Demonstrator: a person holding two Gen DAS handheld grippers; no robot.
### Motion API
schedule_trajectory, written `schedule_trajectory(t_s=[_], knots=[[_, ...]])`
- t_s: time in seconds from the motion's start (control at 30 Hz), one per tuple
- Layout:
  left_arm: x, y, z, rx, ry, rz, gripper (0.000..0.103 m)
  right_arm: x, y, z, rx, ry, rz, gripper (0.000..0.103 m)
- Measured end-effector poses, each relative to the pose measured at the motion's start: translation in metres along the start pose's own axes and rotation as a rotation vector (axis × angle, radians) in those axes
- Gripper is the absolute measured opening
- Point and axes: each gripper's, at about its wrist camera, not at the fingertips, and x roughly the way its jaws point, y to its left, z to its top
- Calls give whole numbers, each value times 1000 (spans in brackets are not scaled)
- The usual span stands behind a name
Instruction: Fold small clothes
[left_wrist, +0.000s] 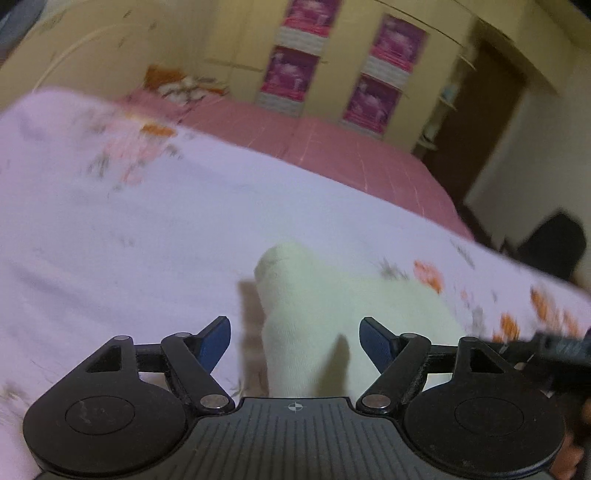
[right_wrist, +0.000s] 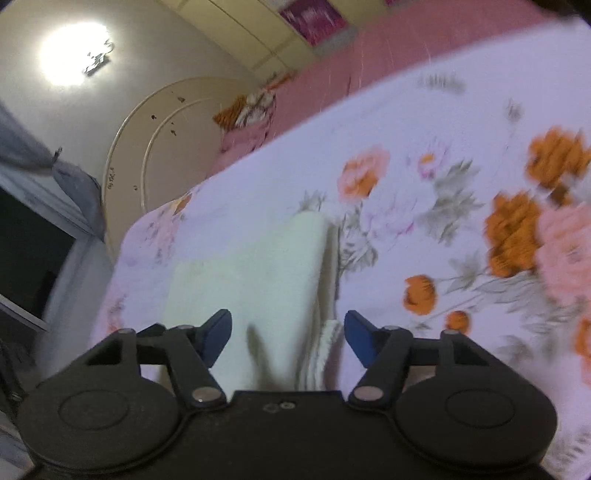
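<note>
Progress reads as late-stage: pale garment (left_wrist: 306, 317) lies doubled on the floral bedsheet (left_wrist: 110, 229), layered edges visible, directly ahead of left gripper (left_wrist: 295, 343) and right gripper (right_wrist: 288, 338), both spread wide and gripping nothing, so only tidying appears left.

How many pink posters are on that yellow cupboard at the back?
4 in the left wrist view: upper left, lower left, upper right, lower right. The top one is cut off by the frame; more may be hidden.

2 close downward wrist views, shared sock (left_wrist: 314, 317)
</note>
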Motion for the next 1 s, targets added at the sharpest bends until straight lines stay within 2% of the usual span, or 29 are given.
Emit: schedule_trajectory(t_s=[0.07,0.17,0.2,0.23,0.3,0.37,0.4,0.47,0.53,0.6,0.67,0.73,0.8,0.83,0.87,0.9,0.93,0.97,1.0], knots=[[13,7,-2,-48,4,-4,76,13,-7,6,8,12,-10,60],[31,8,-7,-32,6,18,74,28,-15,13,2,22,37,45],[34,7,-10,-7,-15,44,64,30,-13,14,-36,5,38,29],[31,2,-14,31,-69,68,61,28,-9,13,-88,-19,35,23],[31,-6,-19,112,-134,131,61,20,6,7,-246,-90,33,21],[42,-7,-25,127,-113,150,62,18,19,0,-400,-121,4,21],[46,-5,-26,109,-101,141,70,23,21,-2,-449,-111,-31,22],[47,-3,-23,89,-92,172,81,34,17,-1,-481,-78,-106,28],[28,-5,-21,69,-116,178,81,29,15,6,-438,-66,-119,35],[-4,-12,-31,93,-183,168,81,7,27,4,-467,-119,-142,30],[-25,-20,-50,99,-182,164,81,-27,37,-11,-522,-175,-111,32],[-33,-28,-75,138,-131,181,81,-45,42,-32,-540,-122,-84,36],[-33,-37,-105,200,-56,225,81,-48,45,-63,-584,-49,-100,40],[-37,-37,-114,197,-37,232,81,-44,46,-79,-618,-8,-151,46],[-44,-38,-124,188,-18,237,82,-40,44,-92,-642,35,-220,45],[-54,-41,-131,180,-16,241,82,-41,40,-101,-640,52,-279,46],[-67,-44,-138,178,-18,241,82,-52,38,-106,-597,22,-292,48],[-80,-48,-143,181,-19,234,90,-64,40,-108,-555,7,-317,48],[-96,-52,-149,185,-29,229,103,-77,43,-112,-534,-13,-340,49]])
